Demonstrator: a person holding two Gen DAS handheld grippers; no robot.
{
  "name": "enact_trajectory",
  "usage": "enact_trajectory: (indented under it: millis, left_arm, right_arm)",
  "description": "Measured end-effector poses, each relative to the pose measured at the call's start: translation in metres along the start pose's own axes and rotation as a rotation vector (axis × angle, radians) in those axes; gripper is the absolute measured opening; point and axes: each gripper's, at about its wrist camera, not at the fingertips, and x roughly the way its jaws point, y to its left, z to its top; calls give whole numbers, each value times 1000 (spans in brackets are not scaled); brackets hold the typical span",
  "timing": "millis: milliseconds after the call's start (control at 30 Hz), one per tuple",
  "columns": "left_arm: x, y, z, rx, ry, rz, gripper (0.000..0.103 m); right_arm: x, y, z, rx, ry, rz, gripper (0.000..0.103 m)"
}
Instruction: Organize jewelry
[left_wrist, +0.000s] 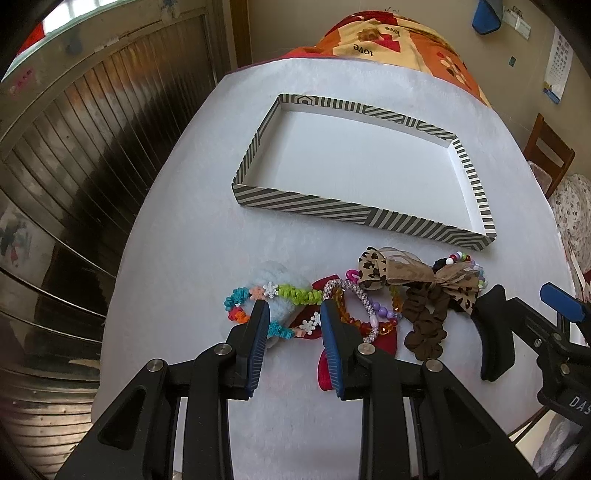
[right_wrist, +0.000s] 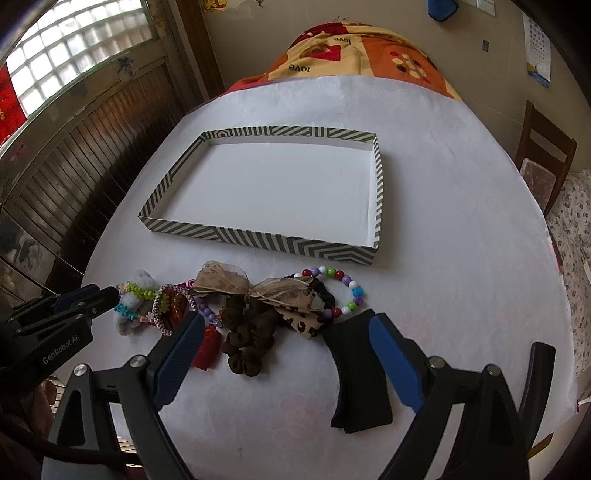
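A striped shallow tray (left_wrist: 369, 216) (right_wrist: 258, 236) lies empty on the white table. In front of it is a pile of jewelry and hair things: a colourful spiral bracelet (left_wrist: 291, 293) on a pale blue fluffy piece (left_wrist: 284, 280), a braided bangle (left_wrist: 356, 299), amber beads (left_wrist: 351, 317), a leopard bow (left_wrist: 417, 275) (right_wrist: 258, 288), a brown scrunchie (left_wrist: 424, 325) (right_wrist: 247, 339), and a round-bead bracelet (right_wrist: 343, 284). My left gripper (left_wrist: 293, 310) is open, its fingers straddling the spiral bracelet. My right gripper (right_wrist: 277, 325) is open wide around the scrunchie and bow.
An orange patterned blanket (left_wrist: 388, 40) lies past the table's far end. A wooden chair (right_wrist: 543, 162) stands at the right. Dark wood panelling (left_wrist: 92, 147) runs along the left.
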Motion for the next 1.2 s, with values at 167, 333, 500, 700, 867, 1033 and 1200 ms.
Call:
enact_trajectory:
  millis: [167, 333, 500, 700, 867, 1033, 1200]
  left_arm:
    - [2, 2, 0, -8, 9, -7, 9]
    - [8, 15, 1, -43, 32, -27, 9]
    - [16, 33, 0, -79, 64, -62, 9]
    - [22, 48, -3, -127, 104, -108, 9]
    - [26, 56, -2, -140, 122, -119, 9]
    - [33, 61, -1, -153, 137, -103, 9]
    - [33, 61, 0, -148, 135, -103, 9]
  right_arm:
    - [1, -3, 0, 5, 1, -10, 93]
    - [3, -11, 0, 23, 9, -7, 93]
    - [4, -19, -1, 28, 7, 0, 93]
    - [11, -27, -5, 17, 27, 34, 93]
    - [14, -25, -10, 0, 44, 98, 93]
    - [23, 1, -11, -90, 76, 152, 80]
    - [30, 14, -8, -115, 91, 185, 80]
